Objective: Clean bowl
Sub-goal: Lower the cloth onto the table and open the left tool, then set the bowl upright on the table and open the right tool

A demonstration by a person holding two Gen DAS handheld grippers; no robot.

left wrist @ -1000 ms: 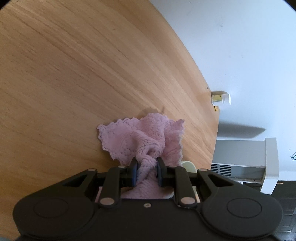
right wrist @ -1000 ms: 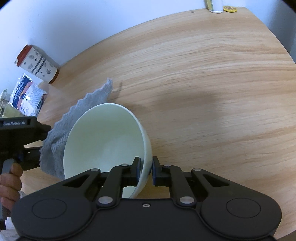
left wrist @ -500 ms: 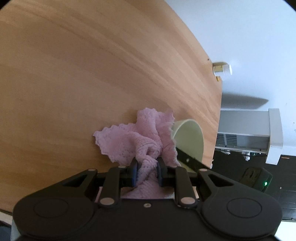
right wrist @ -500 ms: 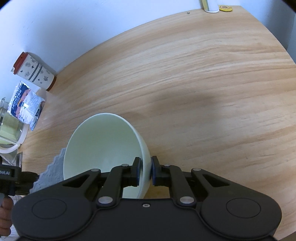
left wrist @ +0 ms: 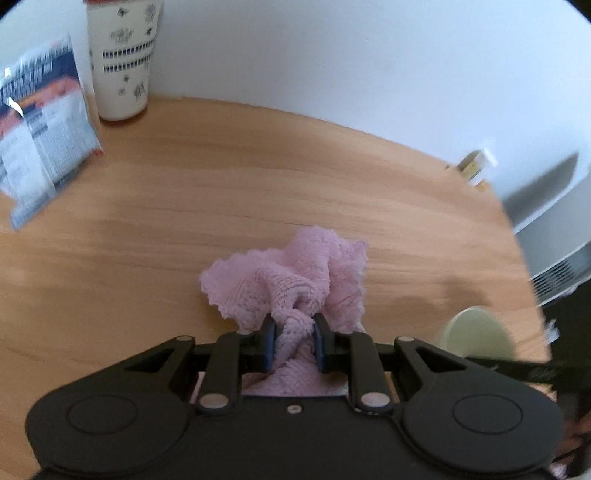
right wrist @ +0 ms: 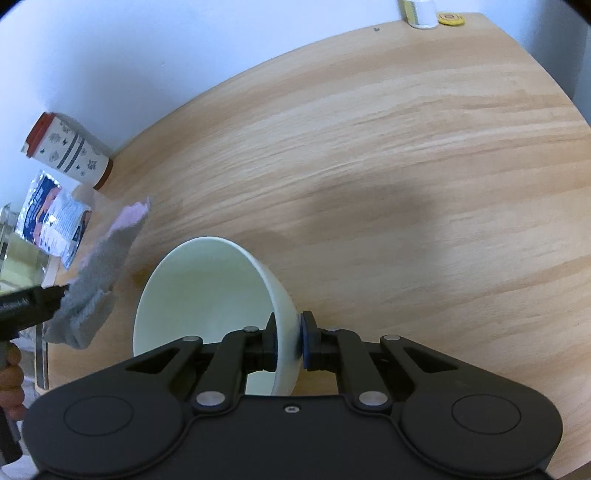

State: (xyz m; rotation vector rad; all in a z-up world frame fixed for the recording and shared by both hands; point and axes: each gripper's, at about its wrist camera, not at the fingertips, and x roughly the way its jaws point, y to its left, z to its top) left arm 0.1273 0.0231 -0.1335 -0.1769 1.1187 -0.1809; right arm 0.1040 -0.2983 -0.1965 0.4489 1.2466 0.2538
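Note:
My left gripper (left wrist: 293,341) is shut on a bunched pink cloth (left wrist: 291,277) and holds it above the wooden table (left wrist: 184,229). My right gripper (right wrist: 288,341) is shut on the rim of a pale green bowl (right wrist: 207,284), tilted on its side with the opening facing left. In the right wrist view the cloth (right wrist: 99,269) hangs from the left gripper (right wrist: 29,308) just left of the bowl, apart from it. In the left wrist view the bowl (left wrist: 478,332) shows at the lower right.
A patterned paper cup (left wrist: 122,59) with a red lid (right wrist: 38,133) stands by the wall, and a printed packet (left wrist: 40,129) lies beside it. A small white bottle (right wrist: 419,11) and a yellow cap (right wrist: 450,17) sit at the table's far edge. A white heater (left wrist: 554,236) stands beyond the table.
My left gripper has swung round with the cloth, so the cup and packet are in its view and the cloth is back beside the bowl. The bowl stays gripped and tilted.

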